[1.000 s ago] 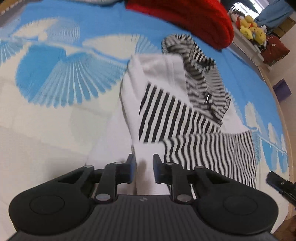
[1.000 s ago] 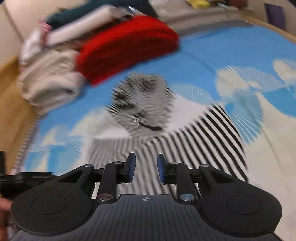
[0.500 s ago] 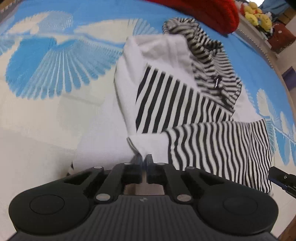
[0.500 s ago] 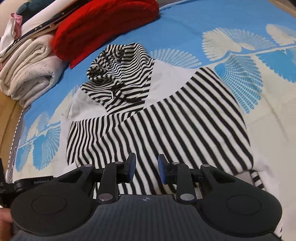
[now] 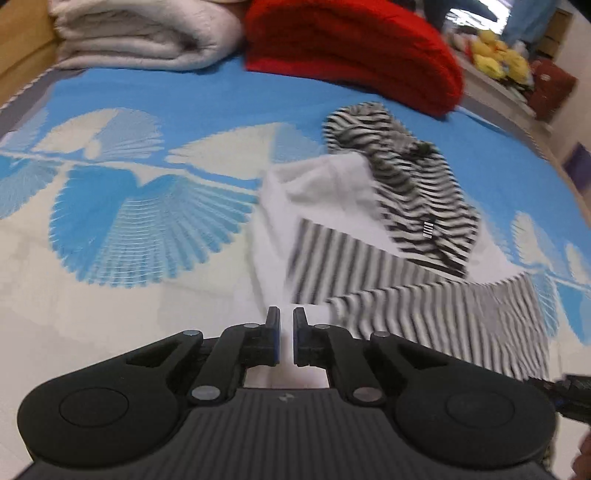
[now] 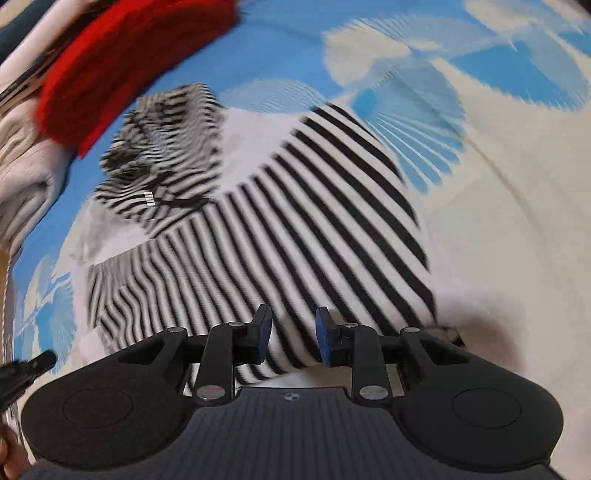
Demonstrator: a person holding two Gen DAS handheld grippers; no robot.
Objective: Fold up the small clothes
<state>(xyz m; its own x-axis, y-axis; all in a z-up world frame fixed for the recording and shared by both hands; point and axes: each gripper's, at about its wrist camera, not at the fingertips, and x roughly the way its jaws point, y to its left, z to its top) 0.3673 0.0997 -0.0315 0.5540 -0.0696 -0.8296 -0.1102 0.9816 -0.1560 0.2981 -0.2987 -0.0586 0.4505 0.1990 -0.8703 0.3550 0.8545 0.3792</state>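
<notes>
Striped hoodie [image 5: 373,236] lies flat mid-bedspread [image 5: 147,110], hood at 1 o'clock, sleeves folded across body, white hem edge nearest. Left gripper [image 5: 286,325] above hem; jaws just reopened to narrow slit, nothing pinched. Right gripper [image 6: 291,326] over striped lower edge, jaws partly open, empty. Red blanket [image 5: 351,48] and white quilt [image 5: 140,33] at 12 o'clock; open bedspread at 9 o'clock.
</notes>
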